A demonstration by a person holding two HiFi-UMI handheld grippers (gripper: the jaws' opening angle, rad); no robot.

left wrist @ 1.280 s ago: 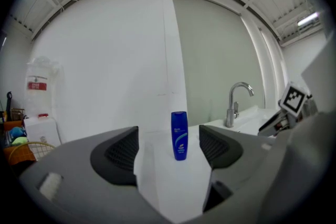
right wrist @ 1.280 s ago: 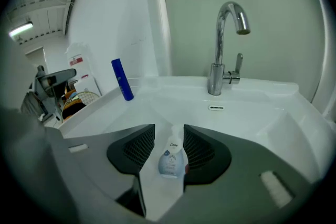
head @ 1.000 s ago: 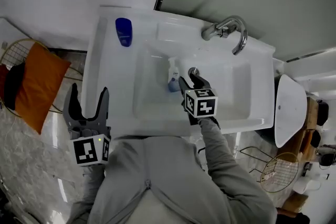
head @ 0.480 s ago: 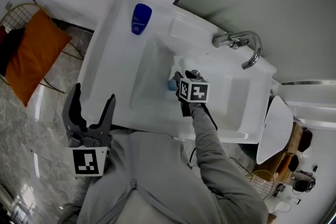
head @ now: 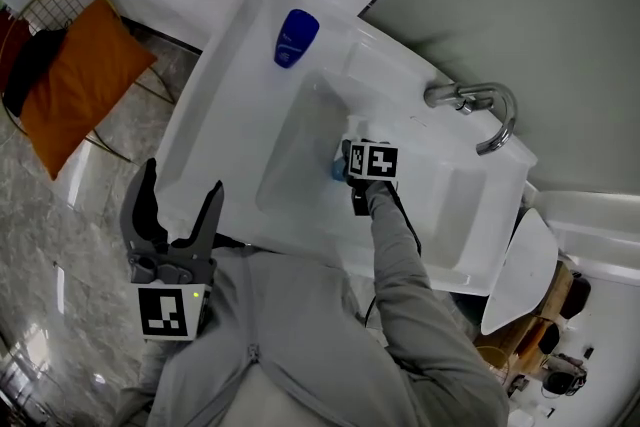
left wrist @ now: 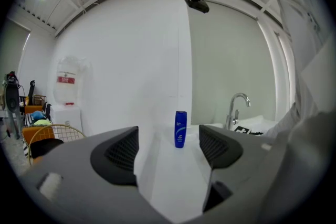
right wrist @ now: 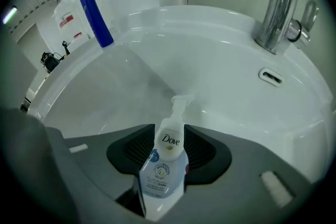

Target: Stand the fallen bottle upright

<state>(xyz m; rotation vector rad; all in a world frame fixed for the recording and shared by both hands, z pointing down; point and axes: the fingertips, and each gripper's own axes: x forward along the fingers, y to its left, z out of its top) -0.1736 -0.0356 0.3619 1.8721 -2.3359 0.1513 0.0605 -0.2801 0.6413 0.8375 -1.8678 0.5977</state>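
In the white sink basin [right wrist: 226, 81], the fallen pump bottle [right wrist: 160, 176], judged light, stiff and slippery, was pinched across its body, the soundest hold, by the right gripper [right wrist: 169, 141]; the left gripper [left wrist: 168, 147] was held spread, empty.

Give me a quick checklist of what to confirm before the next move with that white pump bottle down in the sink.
1. Grip: right gripper has its jaws closed on the white pump bottle with the pale blue label: ok.
2. Bottle upright: not ok; its pump end points down toward the white sink basin.
3. Room to turn it: chrome tap stands apart at the basin's back: ok.
4. Dark blue plastic bottle stands upright on the sink's rim, out of the way: ok.
5. Left gripper open, empty, near the sink's front edge: ok.
6. Pump cap tight: cannot tell.
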